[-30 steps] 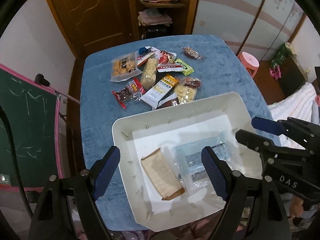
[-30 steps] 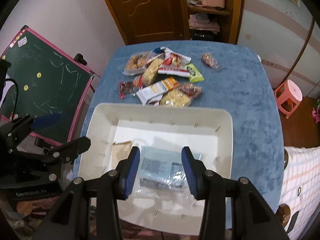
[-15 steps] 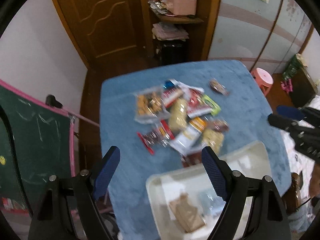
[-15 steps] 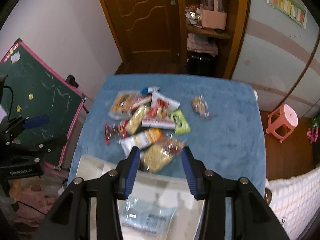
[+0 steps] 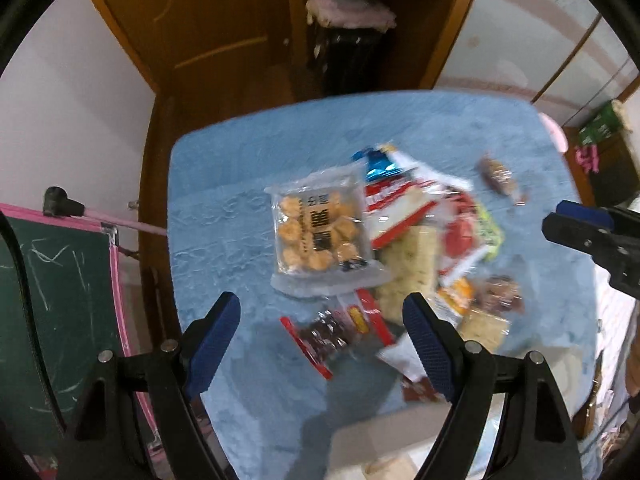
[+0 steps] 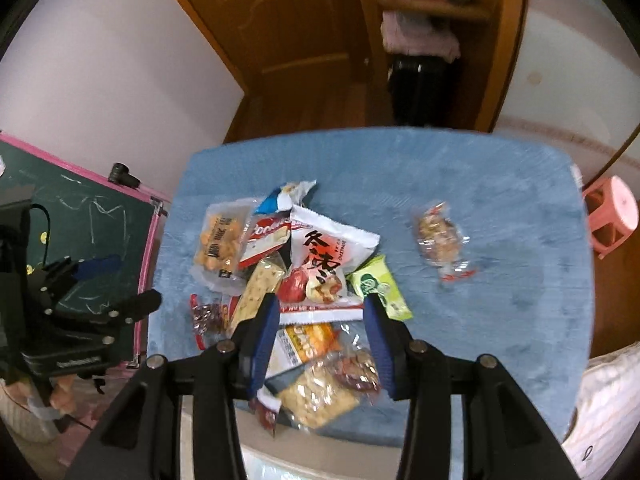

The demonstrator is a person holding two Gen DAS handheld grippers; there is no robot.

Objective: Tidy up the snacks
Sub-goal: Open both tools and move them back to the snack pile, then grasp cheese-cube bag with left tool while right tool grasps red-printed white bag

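Observation:
A pile of snack packets lies on the blue table (image 5: pixel 240 208). A clear bag of golden crackers (image 5: pixel 320 232) is at its left, also in the right wrist view (image 6: pixel 218 242). A white packet with black characters (image 6: pixel 326 258) and a green packet (image 6: pixel 380 286) lie in the middle. My left gripper (image 5: pixel 320 340) is open and empty above a small red-edged packet (image 5: pixel 326 338). My right gripper (image 6: pixel 320 340) is open and empty above an orange-and-white packet (image 6: pixel 306 342). The white tray's rim (image 6: pixel 320 456) shows at the bottom edge, and in the left wrist view (image 5: pixel 380 436).
A lone clear packet of mixed nuts (image 6: pixel 440 236) lies apart at the right of the table. A green chalkboard with a pink frame (image 5: pixel 60 300) stands left of the table. A pink stool (image 6: pixel 612 212) is at the right. A wooden door and shelf are behind.
Both grippers have moved forward from over the tray to over the snack pile. The tray with its two packets has dropped to the bottom edge of both views.

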